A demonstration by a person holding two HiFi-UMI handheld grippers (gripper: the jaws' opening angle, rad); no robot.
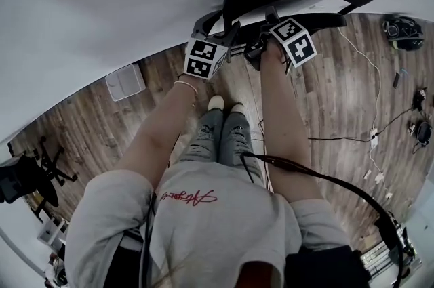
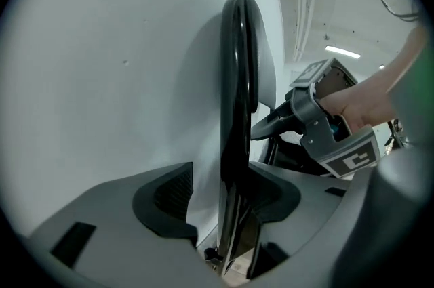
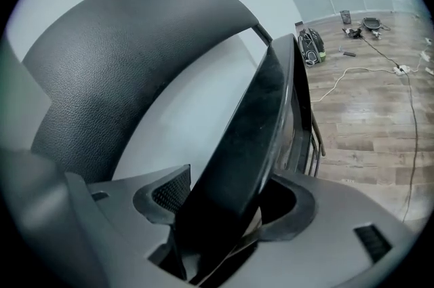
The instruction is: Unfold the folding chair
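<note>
Item 1, left gripper (image 2: 220, 212): fingers (image 2: 166, 195) spread wide, astride the thin upright edge of the black folding chair (image 2: 237, 76). A gap shows beside the left pad, so nothing is clamped.

Item 2, right gripper (image 3: 227, 212): fingers (image 3: 169, 195) likewise wide. The chair's dark seat panel (image 3: 261, 137) leans across the space between them.

Item 3, chair: folded flat and standing against the white wall (image 2: 102, 43), with the curved backrest (image 3: 115, 63) uppermost.

Item 4, wooden floor (image 3: 366, 117): a white cable (image 3: 407, 90) trails across it, well away from the chair.
</note>
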